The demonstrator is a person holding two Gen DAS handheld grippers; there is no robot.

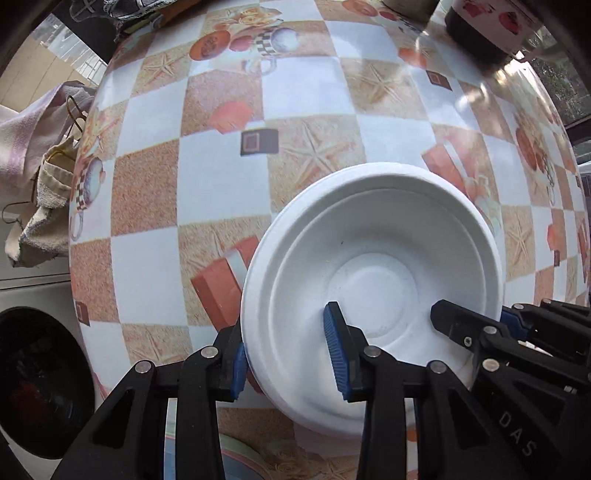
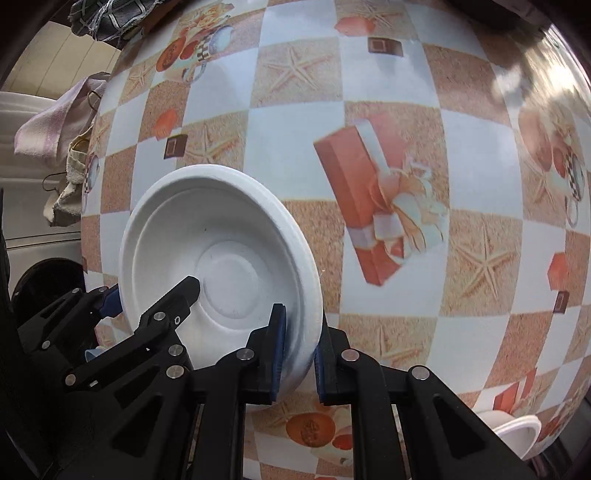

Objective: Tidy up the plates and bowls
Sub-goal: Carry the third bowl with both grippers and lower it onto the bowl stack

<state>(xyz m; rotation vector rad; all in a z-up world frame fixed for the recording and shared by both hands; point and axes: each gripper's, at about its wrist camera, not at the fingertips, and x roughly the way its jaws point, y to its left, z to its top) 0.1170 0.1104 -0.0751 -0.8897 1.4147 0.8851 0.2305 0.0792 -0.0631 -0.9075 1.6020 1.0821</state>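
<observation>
A large table covered in a glossy checked cloth (image 1: 221, 177) of white and sandy-orange squares, printed with starfish, red gift boxes and fruit, filled both wrist views. Off its left edge lay a heap of pale pink and cream towels (image 1: 33, 155), and below them stood a white washing machine with a dark round door (image 1: 40, 376). A dark jar with a red-and-white label (image 1: 487, 26) stood at the table's far right corner.

Above the cloth sat a white, round, moulded-pulp disposable bowl (image 1: 373, 254), tilted, its ringed inside facing the cameras. The left gripper (image 1: 288, 350), black with blue ribbed pads, was closed on the bowl's left rim: one pad outside the wall, the other inside. The right gripper (image 2: 299, 354), of the same make, was clamped tight on the opposite rim, one pad inside the bowl and one outside. So the bowl was held between both tools, near the table's front half.

At the lower right edge of the right wrist view, part of a white dish (image 2: 513, 432) showed; what kind could not be told.
</observation>
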